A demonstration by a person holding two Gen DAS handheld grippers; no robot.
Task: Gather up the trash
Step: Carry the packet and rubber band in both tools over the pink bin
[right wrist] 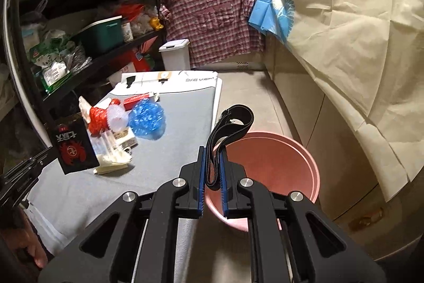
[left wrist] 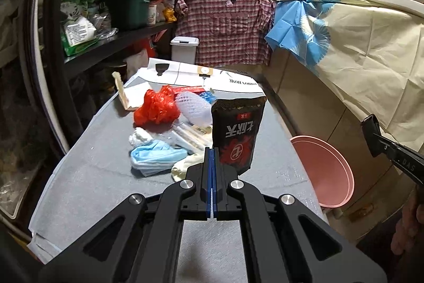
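My left gripper [left wrist: 212,150] is shut on the corner of a black snack pouch [left wrist: 237,133] with red print and holds it up over the grey table [left wrist: 92,177]; the pouch also shows in the right wrist view [right wrist: 73,147]. My right gripper [right wrist: 212,150] is shut on a looped black strap [right wrist: 228,129], held above the pink bin [right wrist: 278,163] beside the table. On the table lie a red plastic bag [left wrist: 156,105], a blue face mask [left wrist: 156,157], a white mesh ball [left wrist: 192,105], a blue plastic bag [right wrist: 147,120] and white wrappers [left wrist: 190,137].
The pink bin [left wrist: 323,171] stands on the floor right of the table. A black shelf rack [left wrist: 106,17] full of goods is on the left. A white lidded bin [left wrist: 184,49] stands behind the table. Cloth-covered cabinets [left wrist: 357,49] run along the right.
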